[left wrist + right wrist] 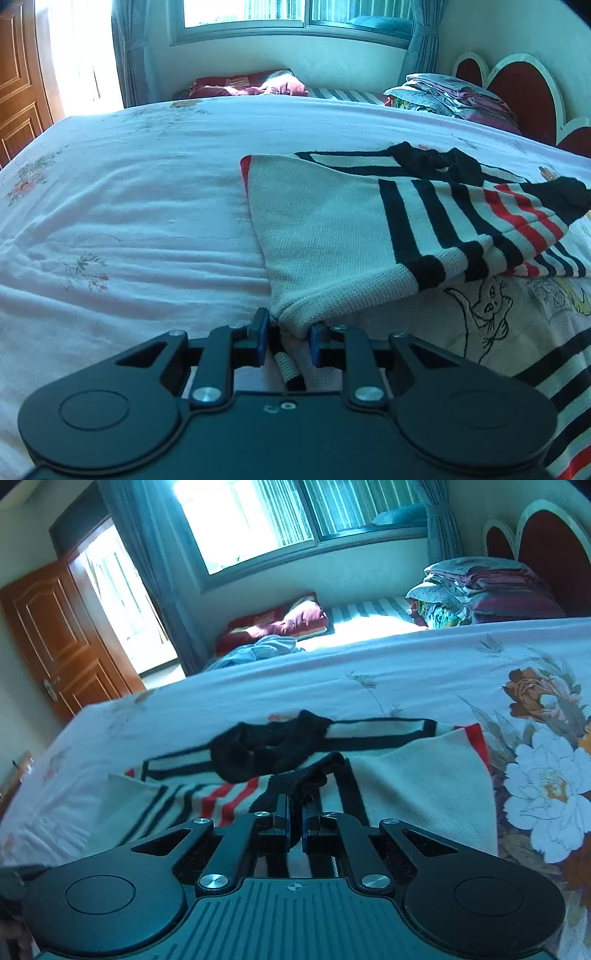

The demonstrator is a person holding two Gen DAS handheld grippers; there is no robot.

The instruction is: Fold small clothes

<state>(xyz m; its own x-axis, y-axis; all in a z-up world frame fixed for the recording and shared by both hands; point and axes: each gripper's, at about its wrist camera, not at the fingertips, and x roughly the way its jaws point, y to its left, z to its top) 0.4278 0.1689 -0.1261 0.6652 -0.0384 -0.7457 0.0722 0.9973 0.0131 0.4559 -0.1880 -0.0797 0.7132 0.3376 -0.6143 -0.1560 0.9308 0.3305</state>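
1. I am pinching a white corner of the striped sweater [332,236] with my left gripper [284,334], low in the frame's centre.
2. My right gripper [295,821] is clamping the sweater's black ribbed edge at the frame's middle.
3. The sweater is lying partly folded on the floral bed sheet [129,206], filling the right half of the left view.

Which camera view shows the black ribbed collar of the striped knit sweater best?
The right wrist view: the black ribbed collar sits near centre, its open loop plainly visible. The left wrist view shows it only at the far edge, flattened and partly hidden by folded fabric.
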